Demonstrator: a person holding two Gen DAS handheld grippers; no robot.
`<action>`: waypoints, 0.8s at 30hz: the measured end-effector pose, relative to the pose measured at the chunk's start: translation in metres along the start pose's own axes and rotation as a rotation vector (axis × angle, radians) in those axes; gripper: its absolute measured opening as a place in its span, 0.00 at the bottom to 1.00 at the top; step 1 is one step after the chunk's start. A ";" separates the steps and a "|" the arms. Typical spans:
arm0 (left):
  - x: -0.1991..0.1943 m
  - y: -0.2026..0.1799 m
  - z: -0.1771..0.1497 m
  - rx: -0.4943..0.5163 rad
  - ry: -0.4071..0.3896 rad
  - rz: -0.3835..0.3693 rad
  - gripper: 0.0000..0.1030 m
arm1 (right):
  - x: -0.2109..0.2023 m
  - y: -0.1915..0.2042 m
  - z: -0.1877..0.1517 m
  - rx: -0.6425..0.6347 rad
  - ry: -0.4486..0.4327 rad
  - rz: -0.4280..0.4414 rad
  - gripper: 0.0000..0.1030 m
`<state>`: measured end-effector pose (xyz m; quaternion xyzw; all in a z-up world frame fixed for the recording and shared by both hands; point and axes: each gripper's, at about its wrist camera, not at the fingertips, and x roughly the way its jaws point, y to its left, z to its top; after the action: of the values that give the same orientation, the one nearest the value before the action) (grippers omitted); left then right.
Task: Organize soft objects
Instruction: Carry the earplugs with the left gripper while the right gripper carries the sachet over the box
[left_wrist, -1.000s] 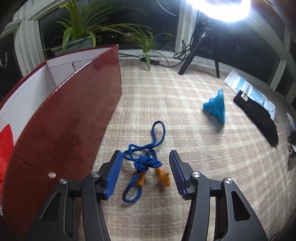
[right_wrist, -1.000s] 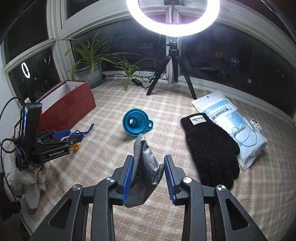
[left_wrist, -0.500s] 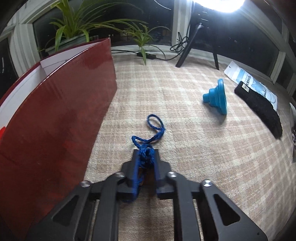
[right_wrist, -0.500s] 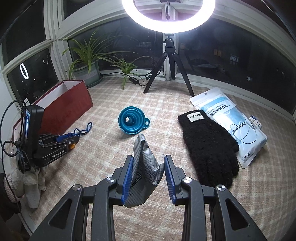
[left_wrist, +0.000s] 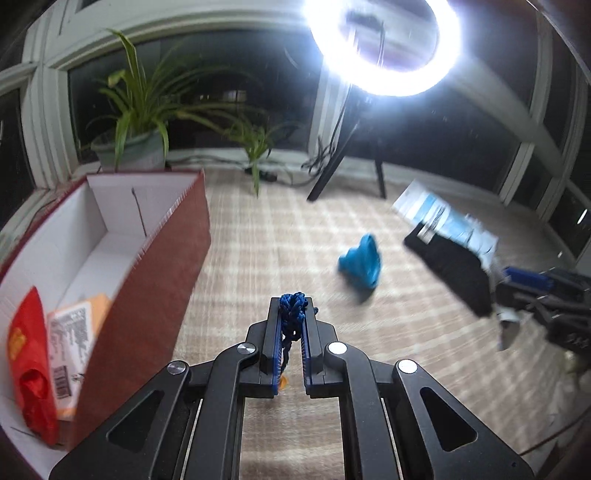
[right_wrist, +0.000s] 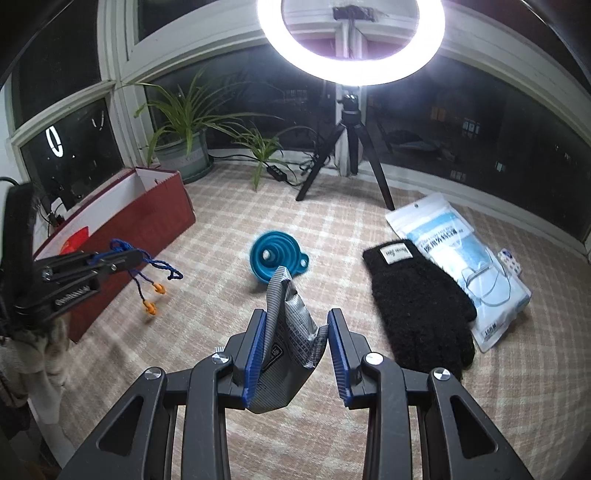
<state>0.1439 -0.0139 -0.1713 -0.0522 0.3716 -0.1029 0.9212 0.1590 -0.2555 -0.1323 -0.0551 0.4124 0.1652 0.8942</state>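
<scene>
The left gripper, jaws clamped on a knotted blue cord with orange earplugs, held it above the checked beige mat beside the red cardboard box; the right gripper's jaws pinched a grey striped pouch.

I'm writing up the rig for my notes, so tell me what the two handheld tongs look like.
Both tongs are matte black linkages with triangular cutouts and round silver pivot screws. Each finger carries a ribbed blue pad. Seen from the right wrist, the left tongs have white lettering along the side, too blurred to read, with black cables trailing behind. The right tongs show the same build. No sleeve is clearly visible.
</scene>
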 end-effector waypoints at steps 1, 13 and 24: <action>-0.007 0.001 0.003 -0.004 -0.010 -0.009 0.07 | -0.002 0.004 0.003 -0.007 -0.006 0.002 0.29; -0.073 0.040 0.042 -0.038 -0.117 -0.031 0.07 | -0.015 0.060 0.046 -0.105 -0.072 0.044 0.29; -0.104 0.114 0.071 -0.084 -0.167 0.048 0.07 | -0.005 0.142 0.110 -0.236 -0.122 0.147 0.29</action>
<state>0.1372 0.1221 -0.0702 -0.0902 0.2985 -0.0604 0.9482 0.1867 -0.0977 -0.0515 -0.1194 0.3377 0.2808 0.8904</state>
